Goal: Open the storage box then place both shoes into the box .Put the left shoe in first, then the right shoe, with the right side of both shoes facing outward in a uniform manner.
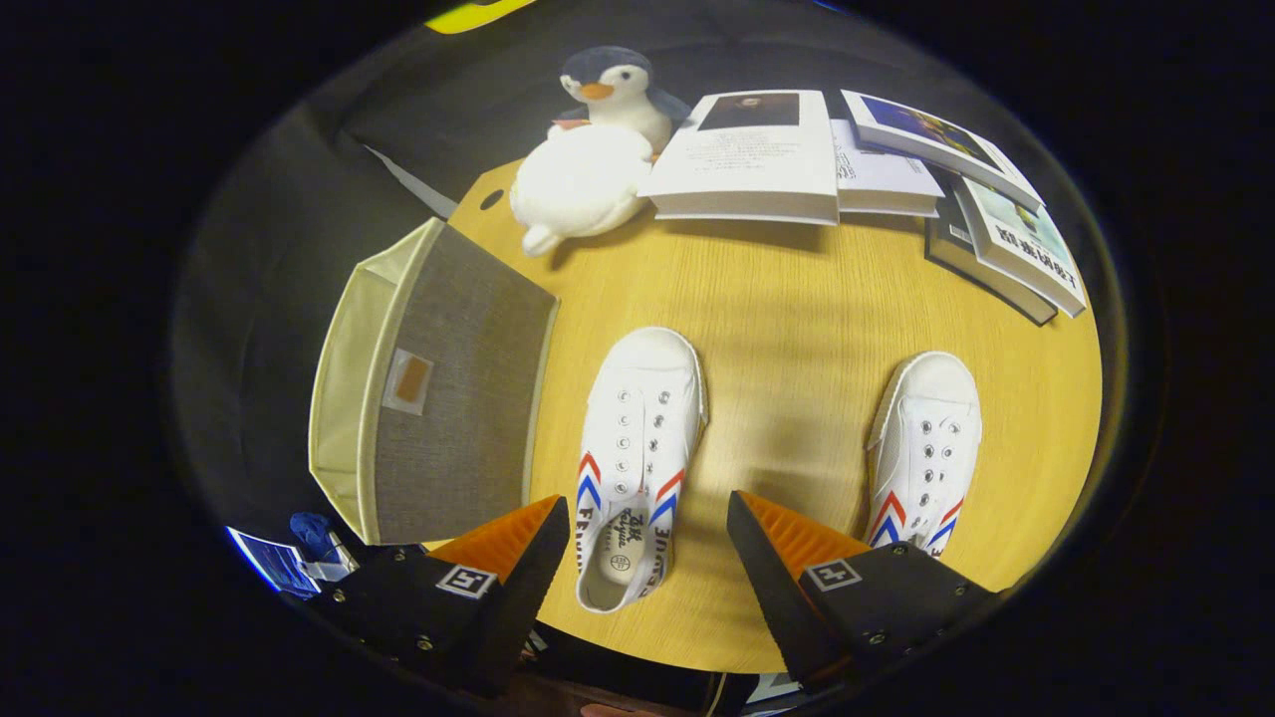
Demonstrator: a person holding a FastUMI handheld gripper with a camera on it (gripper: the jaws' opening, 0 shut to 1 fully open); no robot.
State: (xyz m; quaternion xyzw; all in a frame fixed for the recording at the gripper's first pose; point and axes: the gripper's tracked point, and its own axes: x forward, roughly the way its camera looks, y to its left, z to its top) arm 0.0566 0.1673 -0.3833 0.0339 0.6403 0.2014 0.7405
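My gripper spread wide over left shoe; right shoe beside; storage box (lid closed) left of both.

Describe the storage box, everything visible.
The storage box looks like grey woven fabric with cream trim and a cream lining. A small clear tag pocket with a brown insert sits on its grey panel. It rests at the wooden table's edge, beside the nearer white shoe, apart from it. The cream interior shows along its far side. The open tool touches nothing.
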